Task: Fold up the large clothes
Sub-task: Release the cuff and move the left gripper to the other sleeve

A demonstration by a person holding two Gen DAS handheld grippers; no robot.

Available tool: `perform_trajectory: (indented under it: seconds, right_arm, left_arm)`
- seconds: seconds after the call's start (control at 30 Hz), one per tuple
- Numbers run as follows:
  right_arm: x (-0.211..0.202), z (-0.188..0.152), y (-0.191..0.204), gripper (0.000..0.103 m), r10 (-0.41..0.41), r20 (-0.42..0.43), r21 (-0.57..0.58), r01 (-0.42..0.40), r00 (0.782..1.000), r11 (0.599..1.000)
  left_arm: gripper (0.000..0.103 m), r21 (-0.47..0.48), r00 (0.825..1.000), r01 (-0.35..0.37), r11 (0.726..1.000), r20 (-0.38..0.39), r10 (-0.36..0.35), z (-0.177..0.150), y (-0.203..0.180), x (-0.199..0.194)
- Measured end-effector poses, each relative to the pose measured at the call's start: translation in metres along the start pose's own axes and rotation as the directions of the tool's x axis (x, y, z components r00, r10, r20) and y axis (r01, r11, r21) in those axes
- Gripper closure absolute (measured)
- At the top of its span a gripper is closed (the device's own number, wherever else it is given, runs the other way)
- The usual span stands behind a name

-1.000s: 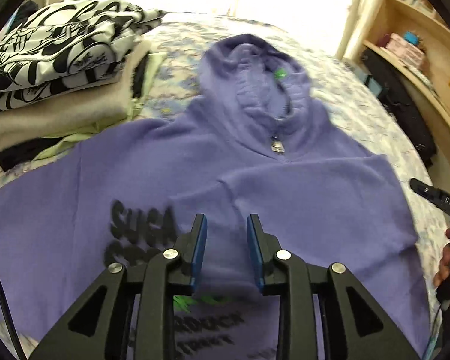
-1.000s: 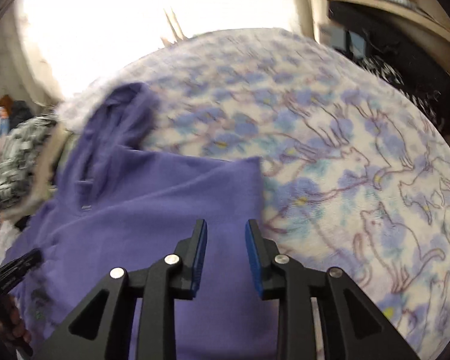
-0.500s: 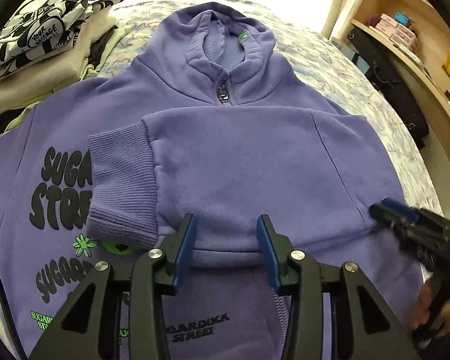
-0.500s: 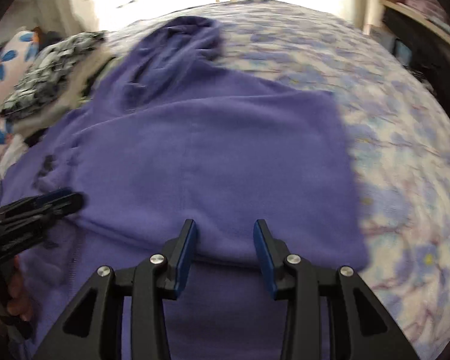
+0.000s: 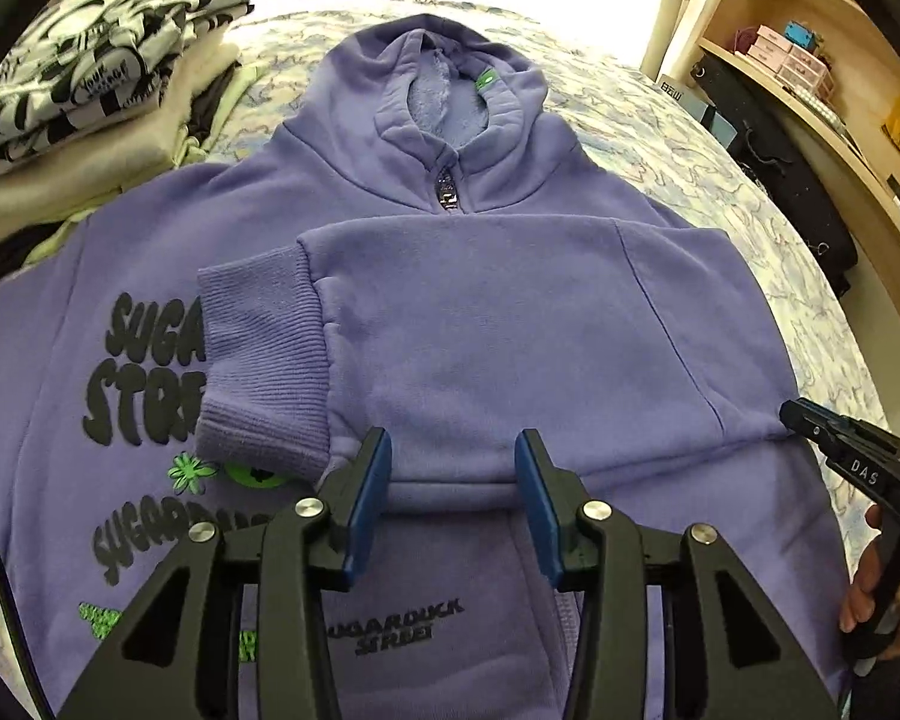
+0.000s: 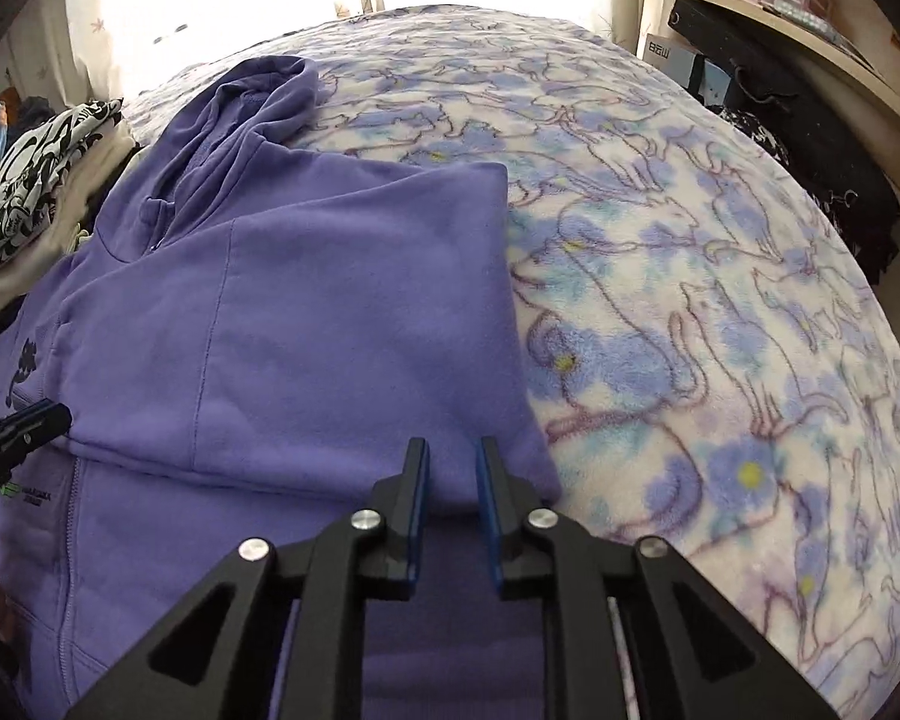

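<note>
Setting: a home bedroom.
Bed: a fleece blanket (image 6: 720, 312) printed with blue cats covers it.
Laundry: folded clothes (image 5: 84, 102) stacked at one side.
Storage: wooden shelves (image 5: 822, 102) holding small boxes beside a bright window.

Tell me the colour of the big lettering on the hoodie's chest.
Black, on the purple zip-up hoodie; its big puffy chest lettering shows best in the left wrist view.

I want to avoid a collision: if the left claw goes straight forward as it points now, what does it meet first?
Most likely the folded-over sleeve of the purple hoodie, whose edge lies just ahead of the open left claw. Height above the cloth is unclear.
</note>
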State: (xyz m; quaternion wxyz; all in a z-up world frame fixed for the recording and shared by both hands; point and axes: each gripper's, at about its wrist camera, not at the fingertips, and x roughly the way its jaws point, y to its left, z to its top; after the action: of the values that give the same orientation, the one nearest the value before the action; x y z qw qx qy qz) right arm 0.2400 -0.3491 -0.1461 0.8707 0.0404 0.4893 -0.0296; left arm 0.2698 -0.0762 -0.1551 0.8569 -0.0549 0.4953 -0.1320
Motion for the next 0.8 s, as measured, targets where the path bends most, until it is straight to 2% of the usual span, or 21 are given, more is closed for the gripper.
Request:
perform_trajectory:
  seconds: [0.07,0.1,0.4,0.6,0.8]
  right_arm:
    - [-0.007,-0.002,-0.001,0.06,0.048,-0.005,0.04,-0.047,0.999,0.998]
    - [-0.011,-0.003,0.0,0.057,0.057,-0.008,0.05,-0.056,0.998,0.997]
    - [-0.053,-0.038,0.03,0.057,0.12,-0.015,0.068,-0.119,0.993,0.991]
    - [-0.086,-0.066,0.064,0.057,0.13,0.003,0.024,-0.13,0.992,0.991]
    - [-0.118,-0.081,0.091,0.057,0.16,0.035,0.007,-0.161,0.986,0.987]
  left_arm:
    - [0.05,0.009,1.0,-0.002,1.0,0.015,0.002,-0.004,-0.004,-0.009]
    - [0.049,0.013,1.0,-0.002,1.0,0.026,0.002,-0.006,-0.005,-0.014]
    - [0.048,0.044,0.996,-0.014,0.999,0.084,0.01,-0.041,-0.014,-0.071]
    - [0.048,0.042,0.994,-0.05,0.998,0.099,0.045,-0.07,-0.005,-0.114]
    - [0.047,0.022,0.986,-0.071,0.997,0.156,0.067,-0.09,0.013,-0.164]
